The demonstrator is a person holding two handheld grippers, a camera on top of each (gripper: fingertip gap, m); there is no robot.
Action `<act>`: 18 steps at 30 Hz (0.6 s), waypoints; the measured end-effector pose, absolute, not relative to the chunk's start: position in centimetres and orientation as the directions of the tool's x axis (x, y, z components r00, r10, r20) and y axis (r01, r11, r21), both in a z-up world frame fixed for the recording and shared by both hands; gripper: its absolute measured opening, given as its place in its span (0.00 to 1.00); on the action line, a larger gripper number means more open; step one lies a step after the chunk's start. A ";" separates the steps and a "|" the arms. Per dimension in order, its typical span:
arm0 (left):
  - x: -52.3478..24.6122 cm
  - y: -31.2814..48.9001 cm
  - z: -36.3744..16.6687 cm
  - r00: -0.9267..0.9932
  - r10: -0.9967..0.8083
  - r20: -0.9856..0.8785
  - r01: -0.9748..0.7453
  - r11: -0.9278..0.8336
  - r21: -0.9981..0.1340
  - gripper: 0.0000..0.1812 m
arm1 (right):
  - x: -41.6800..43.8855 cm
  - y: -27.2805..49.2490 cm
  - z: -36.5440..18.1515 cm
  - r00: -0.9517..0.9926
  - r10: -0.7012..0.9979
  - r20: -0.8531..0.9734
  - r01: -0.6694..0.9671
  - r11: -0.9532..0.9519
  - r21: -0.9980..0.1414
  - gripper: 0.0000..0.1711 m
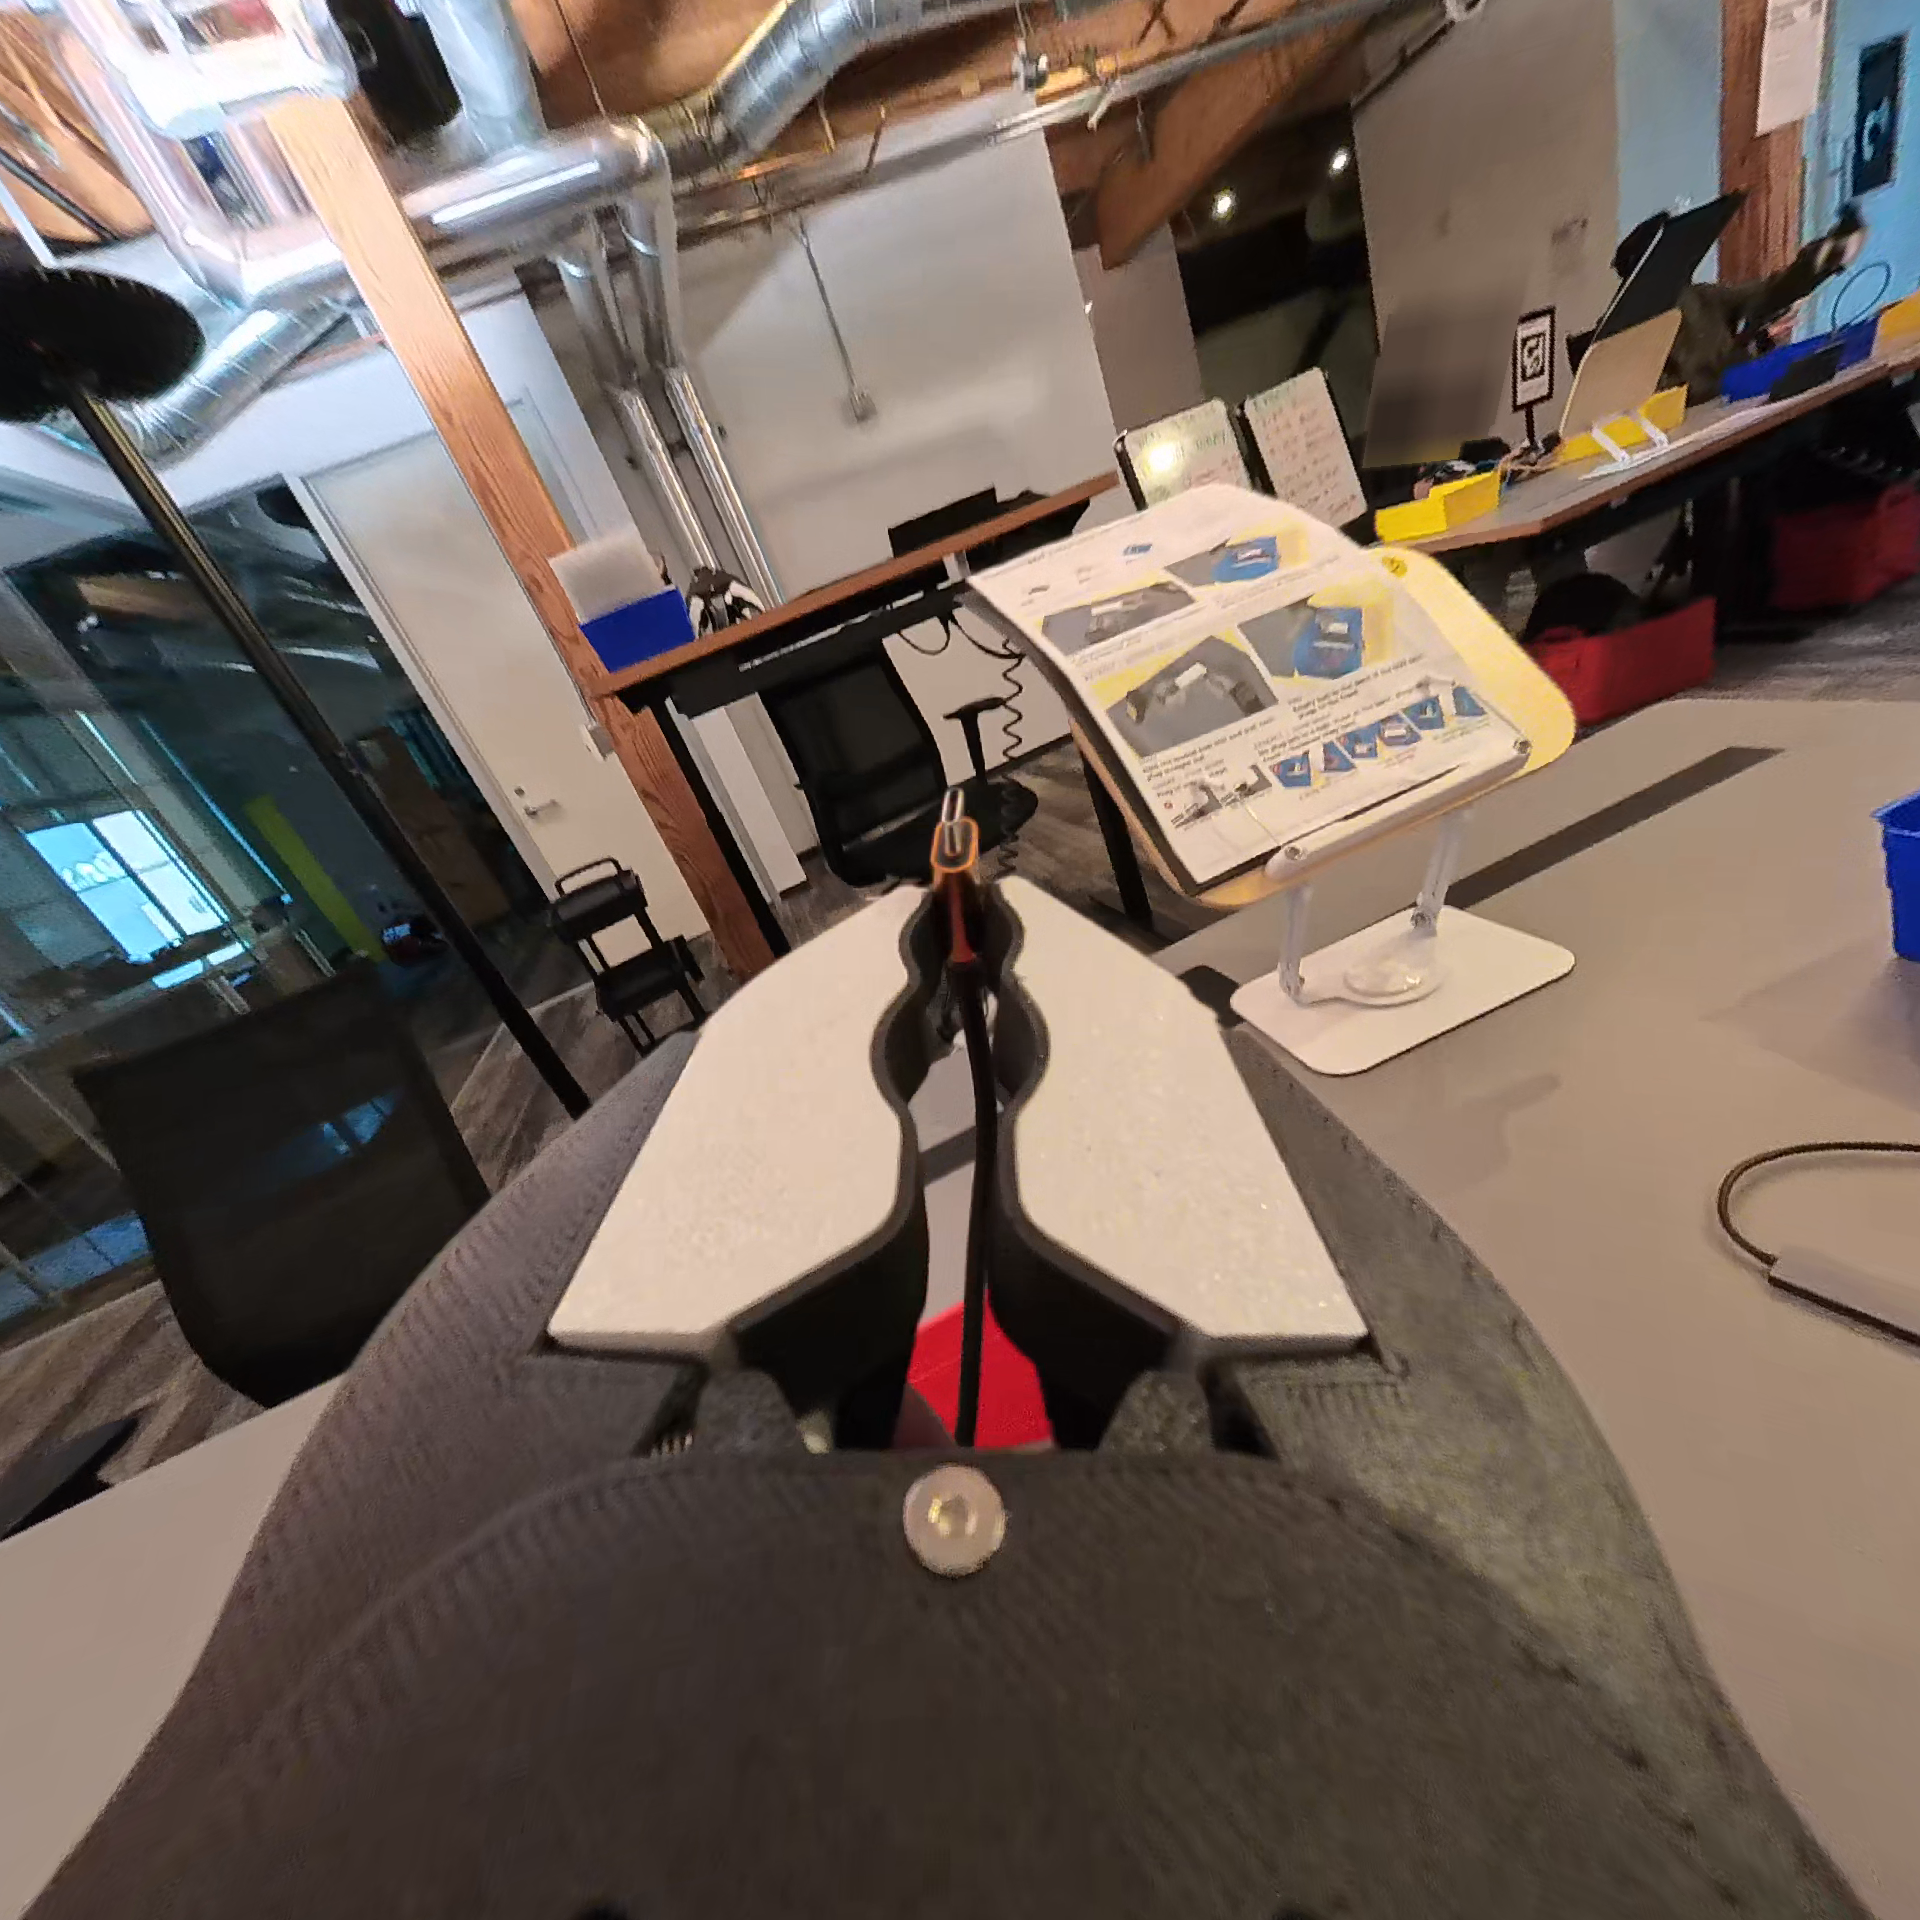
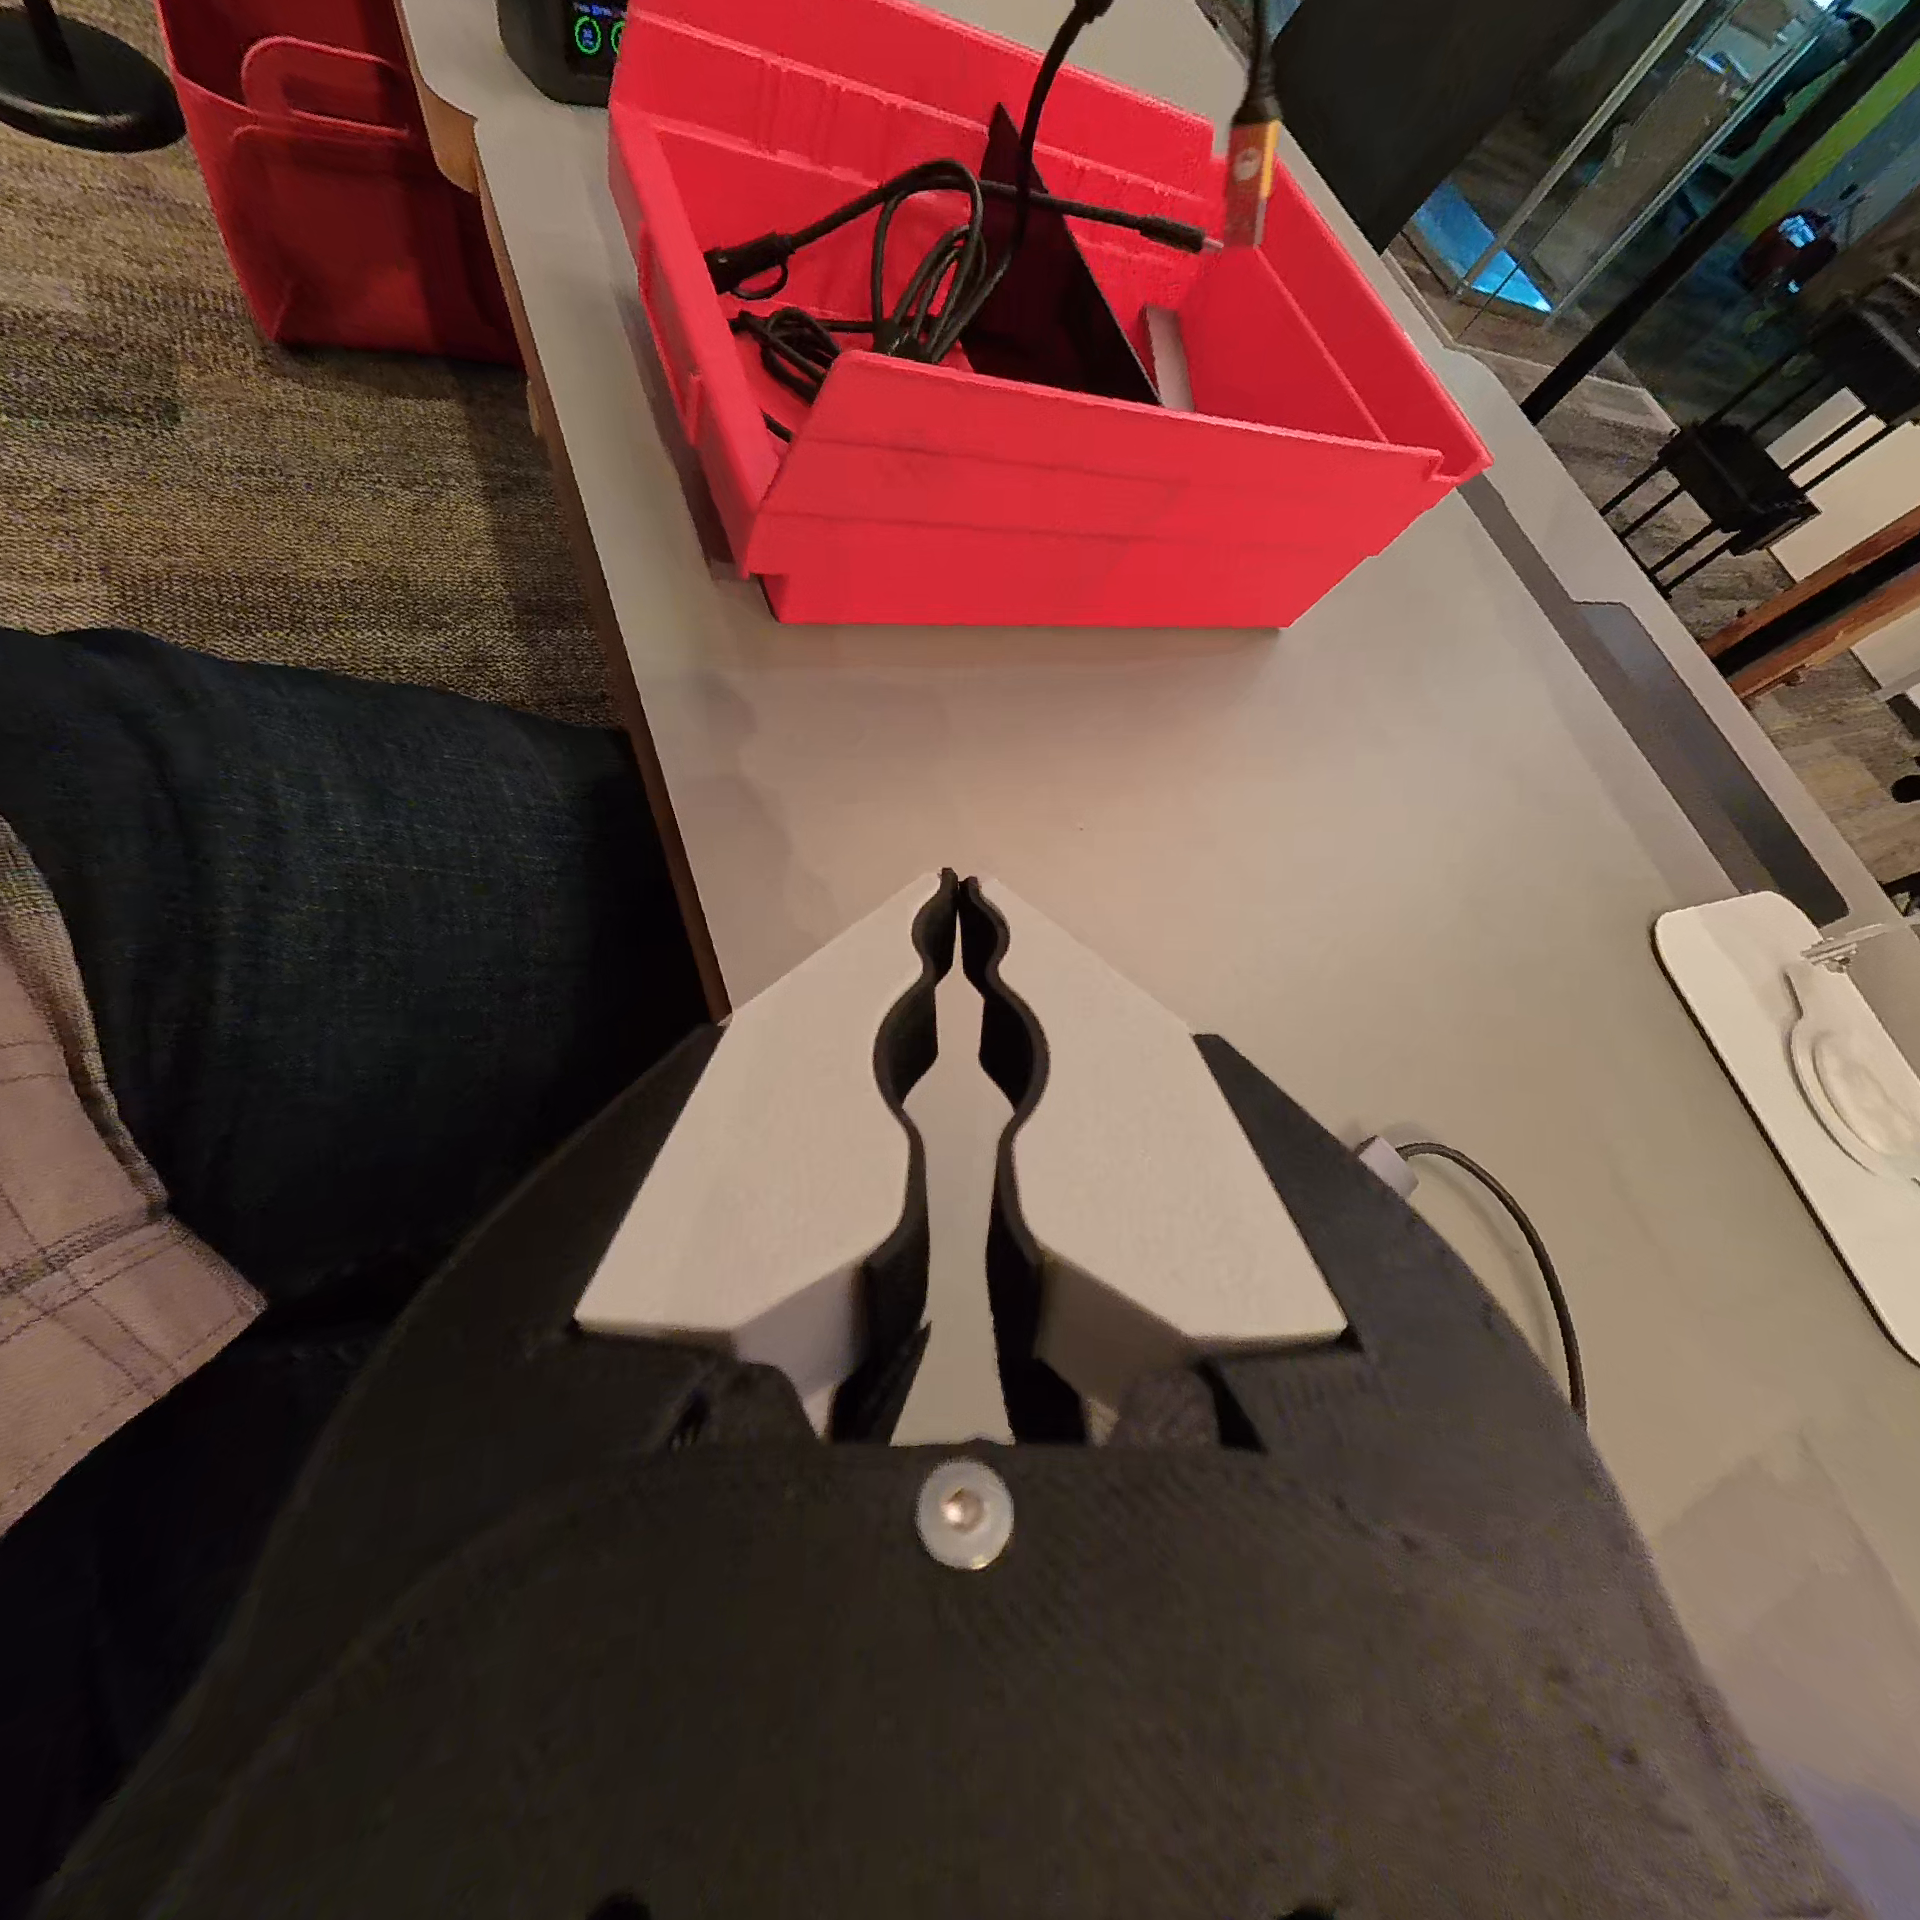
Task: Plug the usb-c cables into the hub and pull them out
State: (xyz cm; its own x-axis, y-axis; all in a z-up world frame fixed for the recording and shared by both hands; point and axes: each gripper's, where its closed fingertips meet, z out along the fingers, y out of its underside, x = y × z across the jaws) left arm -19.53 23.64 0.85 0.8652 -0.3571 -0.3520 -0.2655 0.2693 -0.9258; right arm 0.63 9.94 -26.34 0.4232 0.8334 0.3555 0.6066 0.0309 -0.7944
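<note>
Above the red bin [image 2: 1039,520], my left gripper [image 1: 954,904] is lifted off the grey table [image 2: 1039,779], its fingers pinched on the orange shell of a usb-c cable [image 1: 952,852], with the metal tip poking out past the fingertips and the black cord running back between the jaws. My right gripper [image 2: 958,883] hangs nearer me than the bin, fingertips all but touching and nothing between them.

I judge the cable light and limp; only the short plug body is stiff, so that shell is the place to grip, square across its flat faces. Held by the cord it would flop and never line up with a port. The smooth shell may twist in the pads under push.

My left wrist view alone shows the hub [image 1: 1839,1283], a slim grey bar with its own braided lead, lying on the table well away from the bin, plus a document stand [image 1: 1351,727] beyond it. My right wrist view alone shows the bin's contents: more black cables [image 2: 904,281] tangled inside, and a second orange-shelled plug [image 2: 1247,187] dangling over the bin's far corner. Whether that one belongs to my held cable, I cannot tell.
</note>
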 end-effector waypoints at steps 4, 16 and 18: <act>-18.5 22.5 2.1 0.861 -0.358 -0.362 -0.255 0.314 -0.915 0.04 | 0.5 9.9 -26.2 0.421 0.830 0.366 0.609 0.040 -0.792 0.00; -12.5 20.1 2.4 0.789 -0.484 -0.379 -0.213 0.363 -0.907 0.04 | 0.2 9.9 -25.8 0.422 0.814 0.399 0.613 0.068 -0.787 0.00; -11.2 19.7 2.2 0.770 -0.509 -0.386 -0.212 0.366 -0.906 0.04 | 0.4 10.1 -25.6 0.428 0.807 0.407 0.613 0.071 -0.787 0.00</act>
